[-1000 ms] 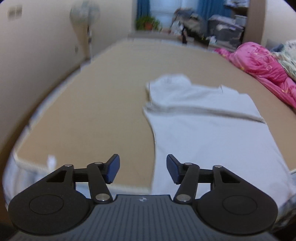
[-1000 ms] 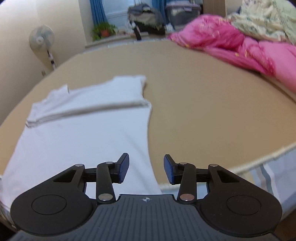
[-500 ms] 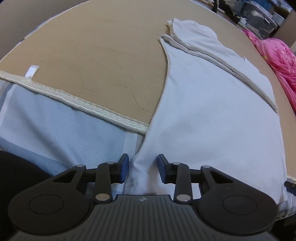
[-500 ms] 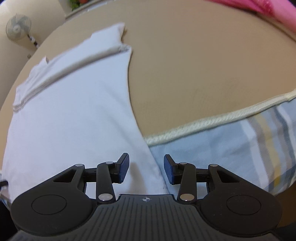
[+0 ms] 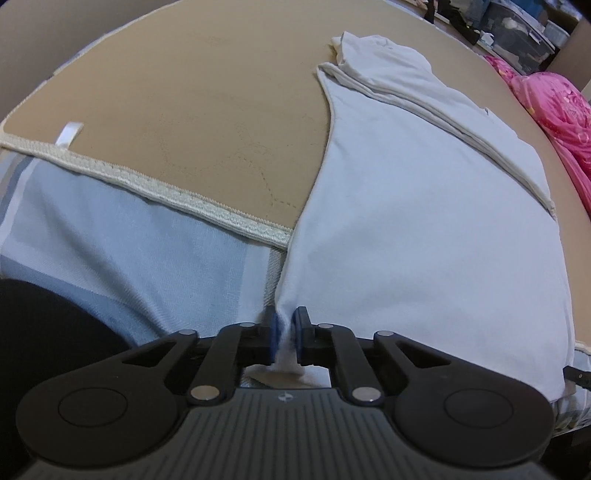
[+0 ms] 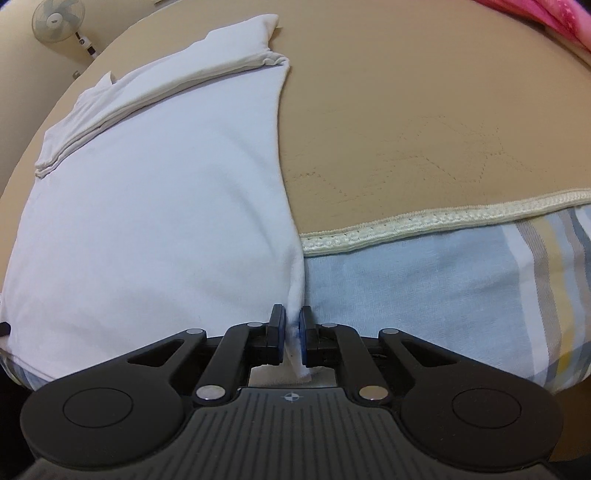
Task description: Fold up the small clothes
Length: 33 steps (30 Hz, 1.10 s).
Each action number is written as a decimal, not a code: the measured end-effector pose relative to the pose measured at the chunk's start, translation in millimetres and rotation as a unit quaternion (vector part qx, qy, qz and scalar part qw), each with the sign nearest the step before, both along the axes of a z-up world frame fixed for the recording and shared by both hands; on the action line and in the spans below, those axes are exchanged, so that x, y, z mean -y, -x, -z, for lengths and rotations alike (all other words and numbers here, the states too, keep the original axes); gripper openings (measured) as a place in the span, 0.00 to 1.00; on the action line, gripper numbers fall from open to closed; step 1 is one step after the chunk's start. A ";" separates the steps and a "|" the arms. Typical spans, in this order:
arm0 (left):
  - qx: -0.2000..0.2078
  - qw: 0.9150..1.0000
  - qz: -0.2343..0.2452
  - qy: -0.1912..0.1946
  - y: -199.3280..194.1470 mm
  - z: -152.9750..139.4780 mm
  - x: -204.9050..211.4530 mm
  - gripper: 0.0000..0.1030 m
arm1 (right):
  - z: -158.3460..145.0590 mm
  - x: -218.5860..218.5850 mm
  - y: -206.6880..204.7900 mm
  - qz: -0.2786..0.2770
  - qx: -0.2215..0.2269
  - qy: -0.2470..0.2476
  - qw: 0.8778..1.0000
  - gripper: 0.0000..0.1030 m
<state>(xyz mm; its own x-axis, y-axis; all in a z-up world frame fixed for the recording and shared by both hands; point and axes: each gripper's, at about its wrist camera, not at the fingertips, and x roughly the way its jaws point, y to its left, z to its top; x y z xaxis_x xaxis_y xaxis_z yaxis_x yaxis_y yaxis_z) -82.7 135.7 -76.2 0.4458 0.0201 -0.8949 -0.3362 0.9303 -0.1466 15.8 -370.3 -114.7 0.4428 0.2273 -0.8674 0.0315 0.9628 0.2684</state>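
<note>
Lying flat on a tan mat [image 5: 207, 122], the white shirt [image 5: 424, 236] has its far end folded back into a layered band, and its near hem hangs over the mat's braided cream edge [image 5: 207, 210] onto a blue striped sheet [image 5: 129, 258]. The left gripper [image 5: 284, 332] pinches the shirt's near left corner; its jaws have just been closing and now press the bunched cloth between the blue pads. The right gripper [image 6: 291, 330] has likewise just closed on the near right corner, with a tuft of white cloth sticking out below its pads.

No writing can be read anywhere: a small white tag [image 5: 68, 134] sewn at the mat's edge is blank, and the label on the fan [image 6: 57, 18] by the wall is too small to make out.

The shirt's left and right sides curve inward toward the hem. Bare mat lies open on both sides of the shirt. A pink quilt [image 5: 554, 107] lies well apart at the far right, and storage boxes [image 5: 524, 33] stand beyond the mat.
</note>
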 end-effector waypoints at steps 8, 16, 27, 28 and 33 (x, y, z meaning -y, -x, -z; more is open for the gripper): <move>-0.002 1.000 0.000 0.003 -1.4 0.1 -1.5 0.10 | -0.9 3.5 -0.1 0.007 -0.007 -0.001 1.000 0.08; -0.005 1.000 0.000 -0.003 -3.0 -0.5 0.3 0.10 | -1.5 1.0 0.8 -0.001 -0.007 0.010 1.000 0.09; -0.005 1.000 0.007 -0.008 -5.5 0.1 1.9 0.07 | -2.2 -7.5 -0.3 0.001 0.004 0.010 1.000 0.05; -0.004 1.000 0.008 -0.010 -7.0 -0.1 3.1 0.06 | -4.8 -6.6 0.1 0.002 0.012 0.005 1.000 0.05; 0.030 0.999 0.029 0.003 -8.1 -23.4 1.3 0.05 | -45.6 26.0 9.4 0.054 0.087 -0.086 0.991 0.04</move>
